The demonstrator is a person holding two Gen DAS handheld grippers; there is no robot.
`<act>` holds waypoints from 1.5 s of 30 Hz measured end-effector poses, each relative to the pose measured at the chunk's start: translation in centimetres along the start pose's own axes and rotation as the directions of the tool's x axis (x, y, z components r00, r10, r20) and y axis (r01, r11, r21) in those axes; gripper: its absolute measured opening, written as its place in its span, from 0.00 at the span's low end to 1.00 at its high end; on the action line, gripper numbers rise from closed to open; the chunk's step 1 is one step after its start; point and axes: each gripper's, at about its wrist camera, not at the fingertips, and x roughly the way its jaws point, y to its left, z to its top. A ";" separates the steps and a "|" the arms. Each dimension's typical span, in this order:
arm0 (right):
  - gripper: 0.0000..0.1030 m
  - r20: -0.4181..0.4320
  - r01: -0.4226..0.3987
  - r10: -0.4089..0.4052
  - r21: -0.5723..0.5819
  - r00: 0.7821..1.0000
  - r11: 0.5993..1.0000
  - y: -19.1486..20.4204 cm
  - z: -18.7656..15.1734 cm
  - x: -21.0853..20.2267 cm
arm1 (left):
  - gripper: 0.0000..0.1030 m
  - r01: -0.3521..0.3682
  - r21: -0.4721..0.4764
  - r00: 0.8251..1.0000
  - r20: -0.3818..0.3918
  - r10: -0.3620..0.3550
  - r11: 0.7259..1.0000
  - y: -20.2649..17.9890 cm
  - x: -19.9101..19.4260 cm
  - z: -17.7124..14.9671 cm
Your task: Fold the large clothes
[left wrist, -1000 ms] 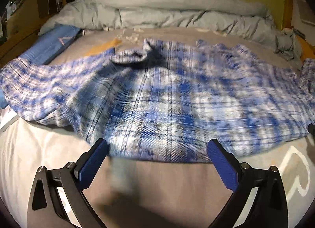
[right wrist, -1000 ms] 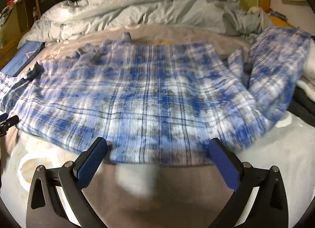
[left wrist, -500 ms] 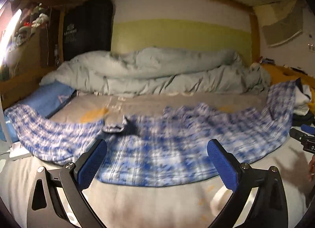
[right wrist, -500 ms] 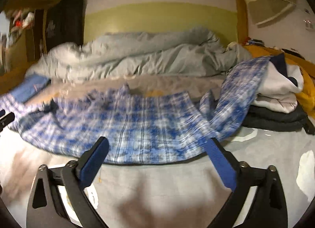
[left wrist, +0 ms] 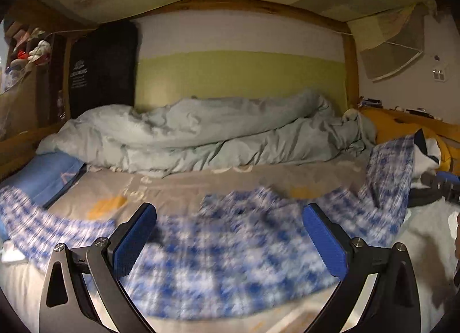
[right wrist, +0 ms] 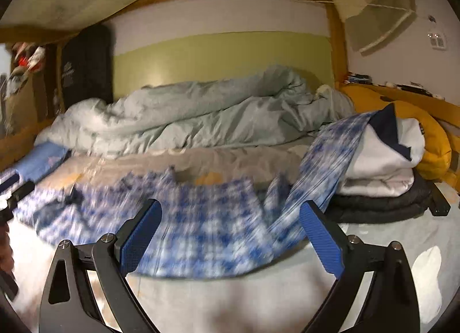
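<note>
On the bed [left wrist: 178, 189], the plaid shirt [left wrist: 230, 258] is lying spread flat — ready for folding — while left tongs [left wrist: 230, 242] and right tongs [right wrist: 230, 236] are hovering spread, gripping nothing.

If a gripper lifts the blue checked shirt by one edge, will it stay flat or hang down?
The shirt will probably hang limp: it lies in soft waves on the bed. One sleeve is draped up over the pile of folded clothes, so it may drag or catch there. It looks thin, so likely light.
</note>
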 end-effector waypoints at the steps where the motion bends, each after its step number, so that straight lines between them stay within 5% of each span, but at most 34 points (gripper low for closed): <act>1: 0.93 0.006 0.012 -0.012 0.027 1.000 1.000 -1.1 1.0 0.3 | 1.00 0.009 0.002 1.000 0.008 -0.009 1.000 -0.3 0.5 0.5; 7: 0.93 0.011 0.045 -0.048 0.187 0.999 0.981 -9.7 7.9 3.1 | 1.00 0.035 -0.010 0.999 0.037 -0.035 0.999 -1.7 6.5 2.7; 12: 0.77 -0.035 0.052 -0.044 0.276 0.998 0.960 -16.6 11.8 7.1 | 1.00 0.024 -0.038 0.999 -0.022 -0.025 0.999 -1.1 12.1 -0.4; 17: 0.54 -0.123 0.089 -0.049 0.340 0.991 0.936 -21.5 12.6 12.4 | 1.00 0.003 0.002 0.993 -0.117 -0.003 1.000 -0.5 16.1 -4.7; 20: 0.46 -0.166 0.114 -0.054 0.378 0.985 0.919 -24.0 12.8 15.1 | 1.00 -0.004 -0.005 0.994 -0.113 0.003 1.000 -0.3 16.4 -5.2; 24: 0.45 -0.226 0.252 -0.190 0.292 0.955 0.923 -25.2 12.7 17.2 | 1.00 -0.008 -0.011 0.996 -0.093 0.007 1.000 -0.2 16.2 -5.4; 27: 0.42 -0.234 0.278 -0.207 0.333 0.950 0.901 -26.7 12.2 17.2 | 1.00 -0.003 -0.010 0.996 -0.087 0.002 1.000 -0.4 16.0 -5.5; 31: 0.42 -0.251 0.290 -0.217 0.306 0.943 0.907 -27.4 12.0 18.1 | 1.00 0.006 -0.005 0.996 -0.093 -0.007 1.000 -0.6 15.9 -5.5; 35: 0.02 -0.171 0.251 -0.205 0.320 0.964 0.914 -27.7 12.8 17.8 | 1.00 0.010 -0.021 0.996 -0.088 -0.012 1.000 -0.3 15.7 -5.5; 40: 0.02 -0.079 0.178 -0.164 0.229 0.983 0.957 -23.1 14.1 16.3 | 1.00 0.016 -0.074 0.998 -0.054 -0.020 0.997 0.7 14.4 -4.5; 45: 0.02 -0.038 -0.040 0.044 0.107 0.998 0.993 -12.6 13.4 14.9 | 1.00 0.002 -0.116 1.000 -0.022 -0.004 0.993 2.5 12.2 -2.9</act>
